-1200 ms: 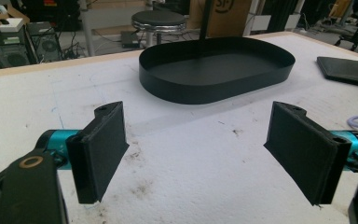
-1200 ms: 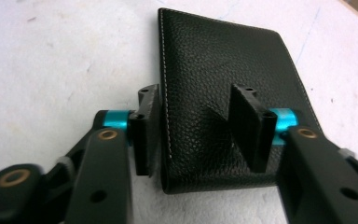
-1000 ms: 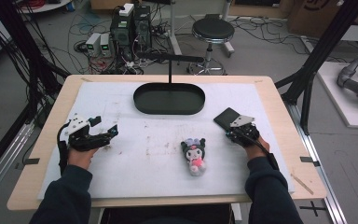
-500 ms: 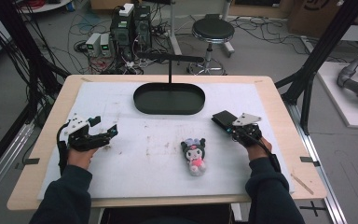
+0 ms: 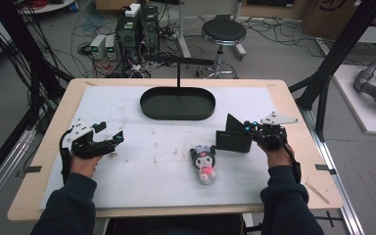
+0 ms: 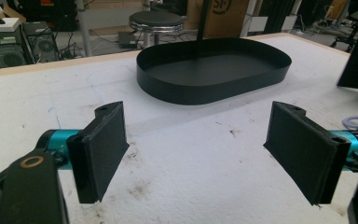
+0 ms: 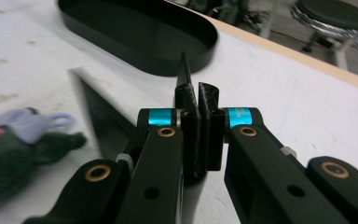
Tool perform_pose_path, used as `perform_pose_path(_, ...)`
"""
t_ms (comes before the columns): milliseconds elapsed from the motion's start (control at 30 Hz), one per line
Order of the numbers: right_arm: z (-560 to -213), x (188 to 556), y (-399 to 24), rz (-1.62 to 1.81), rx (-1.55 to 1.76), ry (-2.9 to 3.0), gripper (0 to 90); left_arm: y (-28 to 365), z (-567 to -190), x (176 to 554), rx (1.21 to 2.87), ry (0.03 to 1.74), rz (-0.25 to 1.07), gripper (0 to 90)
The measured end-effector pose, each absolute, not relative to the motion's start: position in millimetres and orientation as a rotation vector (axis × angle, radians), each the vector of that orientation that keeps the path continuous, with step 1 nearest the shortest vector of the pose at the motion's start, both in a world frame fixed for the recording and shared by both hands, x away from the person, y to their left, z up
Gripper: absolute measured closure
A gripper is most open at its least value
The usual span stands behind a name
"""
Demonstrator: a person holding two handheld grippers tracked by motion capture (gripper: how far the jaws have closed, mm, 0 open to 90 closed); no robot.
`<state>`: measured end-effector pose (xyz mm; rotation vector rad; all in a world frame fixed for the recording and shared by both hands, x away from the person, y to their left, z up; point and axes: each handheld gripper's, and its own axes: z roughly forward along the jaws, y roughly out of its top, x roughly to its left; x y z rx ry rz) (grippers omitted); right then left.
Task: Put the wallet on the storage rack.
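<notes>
Gripping thin black card (image 5: 233, 137), tilted upright

Behind your pale wooden table (image 5: 293, 105), a round black padded stool (image 5: 223, 32) stands on the grey floor (image 5: 284, 54). Left of it: black computer towers (image 5: 138, 27) and tangled black cables (image 5: 85, 36). Brown cardboard box (image 5: 330, 14) far right.
</notes>
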<state>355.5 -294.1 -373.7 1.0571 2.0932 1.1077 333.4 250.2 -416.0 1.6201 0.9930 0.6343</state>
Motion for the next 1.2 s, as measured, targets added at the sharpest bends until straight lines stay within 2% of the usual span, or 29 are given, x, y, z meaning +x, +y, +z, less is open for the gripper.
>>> perform_pose_path(367,-379.9,359.3,-310.7,0.927,1.156,1.952,89.0,250.0,-416.1,333.5,1.619,0.994,0.635,20.1)
perform_pose_path(633,-383.1,360.3,-315.3,0.991,1.200,1.920,86.7,249.5,-416.1,333.4,1.621,0.994,0.634,20.1)
perform_pose_path(700,-383.1,360.4,-318.6,1.045,1.207,1.921,78.3,249.7,-416.1,333.5,1.622,0.995,0.634,20.1)
perform_pose_path(733,-383.1,360.4,-318.6,1.045,1.207,1.921,78.3,249.7,-416.1,333.6,1.622,0.995,0.636,20.1)
perform_pose_path(767,-383.0,360.3,-319.2,1.056,1.207,1.919,73.9,249.5,-416.2,333.6,1.621,0.995,0.633,20.1)
perform_pose_path(1067,-381.9,357.0,-330.6,1.213,1.108,1.904,27.4,249.9,-416.0,333.5,1.617,0.994,0.634,20.1)
perform_pose_path(1133,-388.2,359.3,-330.5,1.189,1.095,1.949,21.3,249.9,-415.9,333.5,1.619,0.991,0.633,20.2)
perform_pose_path(1200,-395.3,362.8,-329.0,1.163,1.100,1.980,21.4,249.8,-415.9,333.4,1.619,0.991,0.633,20.2)
